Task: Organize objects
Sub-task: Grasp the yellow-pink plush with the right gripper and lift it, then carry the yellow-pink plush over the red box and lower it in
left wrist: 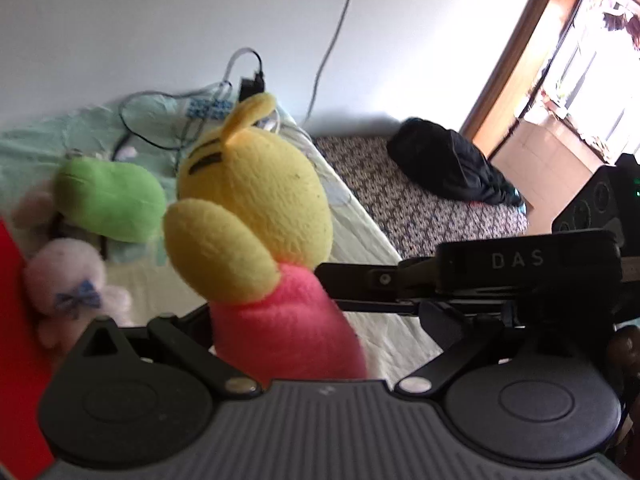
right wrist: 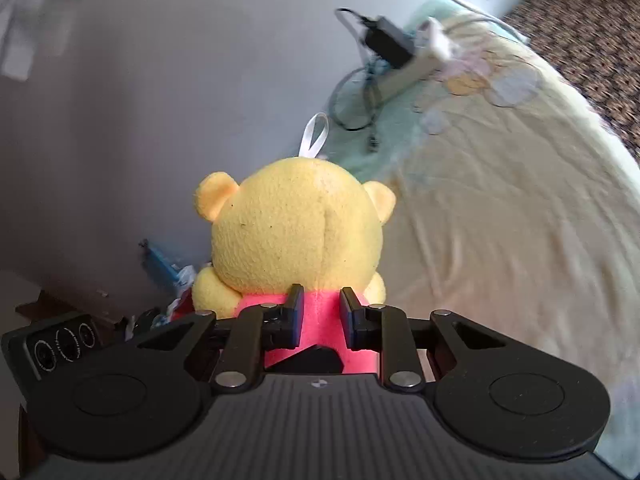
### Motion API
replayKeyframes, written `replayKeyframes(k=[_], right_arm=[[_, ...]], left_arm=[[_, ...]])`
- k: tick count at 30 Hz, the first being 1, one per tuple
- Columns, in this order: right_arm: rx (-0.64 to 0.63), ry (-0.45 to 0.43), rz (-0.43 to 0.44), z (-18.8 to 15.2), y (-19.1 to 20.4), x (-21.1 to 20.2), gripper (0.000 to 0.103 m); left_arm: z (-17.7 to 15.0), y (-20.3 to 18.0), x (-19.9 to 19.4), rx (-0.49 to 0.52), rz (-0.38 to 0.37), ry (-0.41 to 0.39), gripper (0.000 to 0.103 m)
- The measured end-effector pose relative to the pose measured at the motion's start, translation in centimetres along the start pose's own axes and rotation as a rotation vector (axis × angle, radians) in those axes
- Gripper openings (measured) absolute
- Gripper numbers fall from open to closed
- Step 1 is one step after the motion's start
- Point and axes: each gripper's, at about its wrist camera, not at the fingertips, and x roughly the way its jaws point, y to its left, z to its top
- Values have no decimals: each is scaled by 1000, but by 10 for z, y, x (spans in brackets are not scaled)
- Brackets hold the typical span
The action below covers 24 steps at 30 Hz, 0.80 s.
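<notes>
A yellow plush bear in a pink shirt (right wrist: 296, 232) is held upright above the bed, its back toward the right wrist camera. My right gripper (right wrist: 320, 316) is shut on its pink body. In the left wrist view the bear (left wrist: 256, 208) fills the centre, seen from the side, and the right gripper's black body (left wrist: 520, 264) reaches it from the right. My left gripper (left wrist: 320, 332) stands open with its arms spread wide, the bear's pink body between them; its fingertips are out of sight. A green plush (left wrist: 112, 204) and a pale pink plush with a blue bow (left wrist: 68, 284) lie on the bed at left.
A pale bed cover (right wrist: 500, 220) spreads right. A white power strip (right wrist: 408, 68) with a black adapter (right wrist: 388, 40) and cables lies near the wall. A black bag (left wrist: 448, 168) rests on a patterned mat. A black speaker box (left wrist: 592, 204) stands at right, a red surface (left wrist: 16, 320) at far left.
</notes>
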Motion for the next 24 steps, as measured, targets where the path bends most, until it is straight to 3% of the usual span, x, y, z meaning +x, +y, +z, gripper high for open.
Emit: replayKeyframes(k=[11,24], right_arm=[[-161,25,114,-10,78,11,23],[-258,37,159,-40,168,73,23]], left_arm=[[-5,10,-88,-21,128,-163,100],[-12,75,-171,-7,220,-258,100]])
